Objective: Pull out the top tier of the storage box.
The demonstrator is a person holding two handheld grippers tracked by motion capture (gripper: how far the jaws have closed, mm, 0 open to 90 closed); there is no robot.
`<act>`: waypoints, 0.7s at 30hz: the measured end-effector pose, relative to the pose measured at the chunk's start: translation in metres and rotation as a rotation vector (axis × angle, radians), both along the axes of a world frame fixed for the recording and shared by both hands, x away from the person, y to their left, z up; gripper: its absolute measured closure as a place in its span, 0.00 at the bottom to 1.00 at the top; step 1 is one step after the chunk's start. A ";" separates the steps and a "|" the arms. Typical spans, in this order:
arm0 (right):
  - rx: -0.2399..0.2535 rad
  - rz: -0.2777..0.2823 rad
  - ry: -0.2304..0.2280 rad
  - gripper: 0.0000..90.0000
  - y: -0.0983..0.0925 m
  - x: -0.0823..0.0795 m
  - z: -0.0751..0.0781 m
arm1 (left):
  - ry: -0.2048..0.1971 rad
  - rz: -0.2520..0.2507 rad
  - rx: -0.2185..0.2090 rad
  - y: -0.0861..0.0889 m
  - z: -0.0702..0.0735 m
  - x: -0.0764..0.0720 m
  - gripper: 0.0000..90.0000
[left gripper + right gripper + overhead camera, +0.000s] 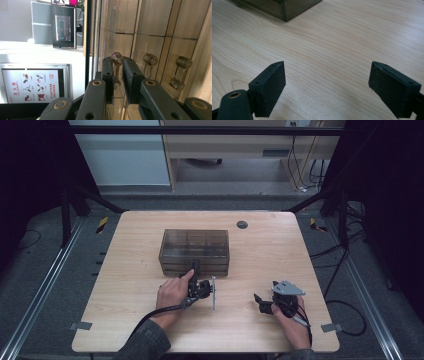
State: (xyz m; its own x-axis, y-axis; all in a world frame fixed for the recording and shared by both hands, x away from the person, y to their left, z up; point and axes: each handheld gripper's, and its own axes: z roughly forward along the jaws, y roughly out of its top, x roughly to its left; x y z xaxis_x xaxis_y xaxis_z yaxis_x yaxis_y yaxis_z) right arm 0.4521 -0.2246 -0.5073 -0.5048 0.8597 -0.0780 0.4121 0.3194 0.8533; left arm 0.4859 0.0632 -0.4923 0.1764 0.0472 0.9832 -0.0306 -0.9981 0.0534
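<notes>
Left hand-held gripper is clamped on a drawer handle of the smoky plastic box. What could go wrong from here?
1. The left hand-held gripper pinches the slim clear handle near its tip; a pull could slip the pads off.
2. Nothing holds the drawer box: the right hand-held gripper rests open over the table, well apart, so the box may slide instead of the drawer opening.
3. Neighbouring handles sit close; a skewed pull might knock them.

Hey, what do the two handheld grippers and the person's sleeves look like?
Both grippers are black. The left gripper trails a black cable; its linkage arms carry brass-coloured pivot pins. The right gripper bears a grey three-cornered plate and has blocky black jaws. The left sleeve is dark grey.
</notes>
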 end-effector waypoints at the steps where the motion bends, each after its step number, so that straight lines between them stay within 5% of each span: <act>1: 0.000 0.001 0.000 0.16 0.000 0.000 0.000 | 0.002 0.000 -0.001 0.000 0.000 0.000 0.88; 21: -0.005 0.003 -0.001 0.16 0.000 0.000 0.000 | 0.005 -0.004 -0.008 0.000 0.000 -0.002 0.89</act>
State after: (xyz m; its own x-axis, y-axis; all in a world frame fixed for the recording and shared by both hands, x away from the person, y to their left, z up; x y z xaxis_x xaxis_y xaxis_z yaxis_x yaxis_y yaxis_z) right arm 0.4522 -0.2245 -0.5074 -0.5069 0.8580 -0.0832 0.4101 0.3249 0.8522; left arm 0.4834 0.0629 -0.4922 0.1812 0.0541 0.9820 -0.0347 -0.9975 0.0614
